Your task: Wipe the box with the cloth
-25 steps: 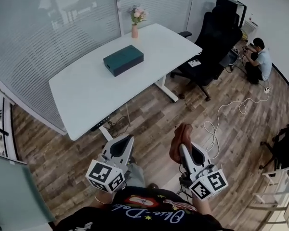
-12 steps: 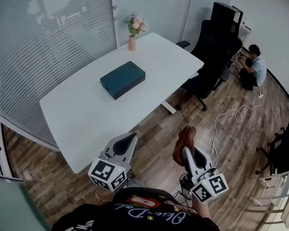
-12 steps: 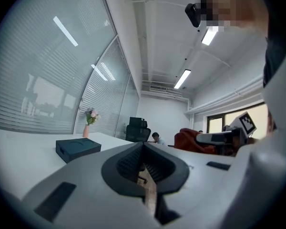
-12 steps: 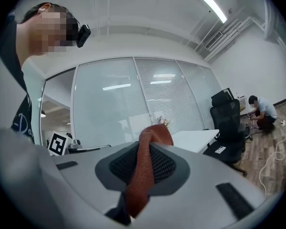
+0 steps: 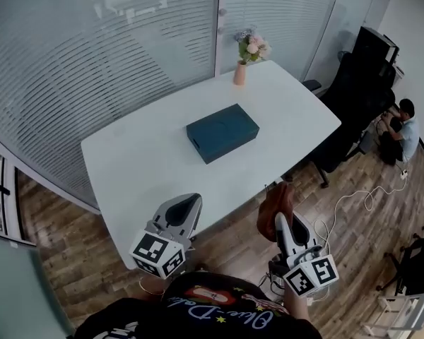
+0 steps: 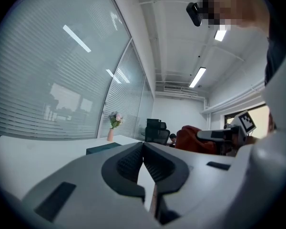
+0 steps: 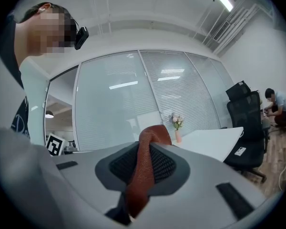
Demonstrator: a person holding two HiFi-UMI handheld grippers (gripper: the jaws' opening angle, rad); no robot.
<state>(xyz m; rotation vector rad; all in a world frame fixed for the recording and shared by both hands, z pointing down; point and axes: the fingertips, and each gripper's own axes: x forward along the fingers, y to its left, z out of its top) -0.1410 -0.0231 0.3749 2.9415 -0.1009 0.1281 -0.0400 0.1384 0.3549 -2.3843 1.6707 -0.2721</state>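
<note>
A dark teal box (image 5: 222, 133) lies flat in the middle of the white table (image 5: 134, 168); in the left gripper view the box (image 6: 103, 149) shows low and far. My right gripper (image 5: 278, 217) hangs off the table's near edge, shut on a rust-red cloth (image 5: 274, 207) that bunches above its tips; in the right gripper view the cloth (image 7: 144, 168) is pinched between the pads. My left gripper (image 5: 185, 207) hovers over the table's near edge, jaws shut with nothing between them.
A pink vase with flowers (image 5: 242, 66) stands at the table's far end. A black office chair (image 5: 353, 111) is at the right, a person (image 5: 403, 129) crouches beyond it, and a white cable (image 5: 360, 200) trails over the wooden floor. Glass walls with blinds stand behind the table.
The view has moved closer to the table, so the box and table now sit nearer and more central. Both grippers keep their hold and pose.
</note>
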